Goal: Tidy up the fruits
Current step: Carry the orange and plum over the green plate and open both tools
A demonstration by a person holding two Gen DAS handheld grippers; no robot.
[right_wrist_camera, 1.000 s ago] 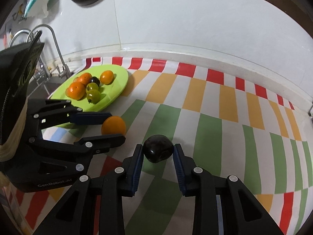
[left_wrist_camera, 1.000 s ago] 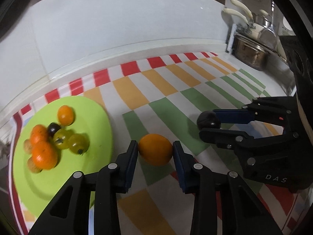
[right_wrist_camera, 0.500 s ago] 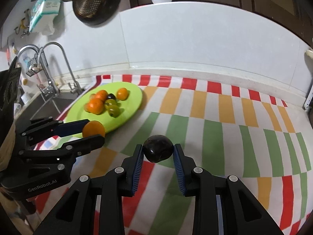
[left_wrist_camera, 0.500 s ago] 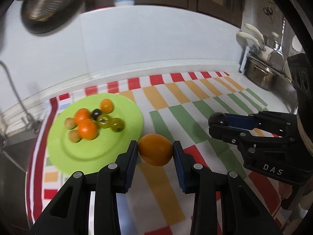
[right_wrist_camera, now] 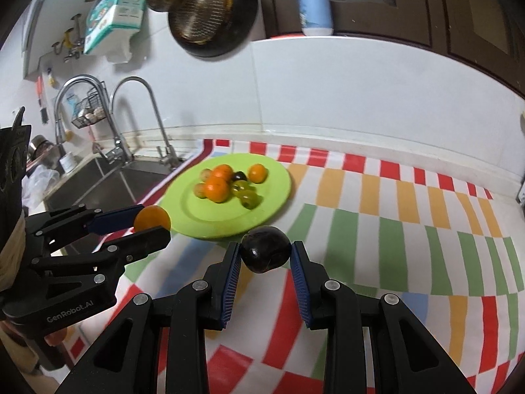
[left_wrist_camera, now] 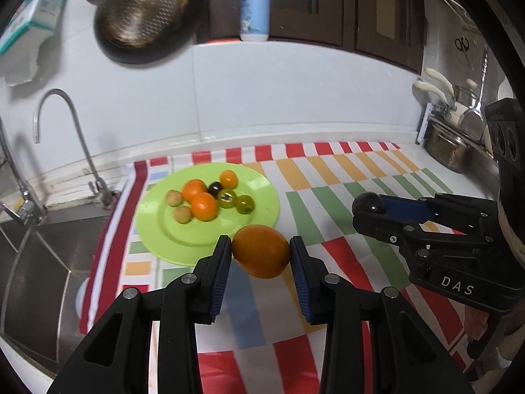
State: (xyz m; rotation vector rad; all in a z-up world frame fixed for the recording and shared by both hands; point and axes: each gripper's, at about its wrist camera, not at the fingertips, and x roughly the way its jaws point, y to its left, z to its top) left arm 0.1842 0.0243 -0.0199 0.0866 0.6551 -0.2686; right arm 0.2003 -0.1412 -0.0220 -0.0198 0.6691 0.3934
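My left gripper (left_wrist_camera: 260, 252) is shut on an orange (left_wrist_camera: 261, 251) and holds it in the air just in front of the green plate (left_wrist_camera: 170, 229). My right gripper (right_wrist_camera: 265, 253) is shut on a dark plum (right_wrist_camera: 265, 253), also lifted, to the right of the plate (right_wrist_camera: 279, 193). The plate holds several small fruits: oranges (left_wrist_camera: 204, 206), green tomatoes (left_wrist_camera: 244, 204) and one dark one (left_wrist_camera: 215, 187). The right gripper with the plum shows in the left wrist view (left_wrist_camera: 369, 204); the left gripper with the orange shows in the right wrist view (right_wrist_camera: 151, 221).
A striped cloth (left_wrist_camera: 328, 177) covers the counter. A steel sink (left_wrist_camera: 39, 262) with taps (left_wrist_camera: 82, 144) lies left of the plate. Pots (left_wrist_camera: 449, 146) stand at the far right. A pan (left_wrist_camera: 144, 10) and a bottle (left_wrist_camera: 255, 3) hang or stand on the back wall.
Both grippers have risen and pulled back from the cloth with their fruits held. The plate now sits farther off and the sink and wall have come into view.
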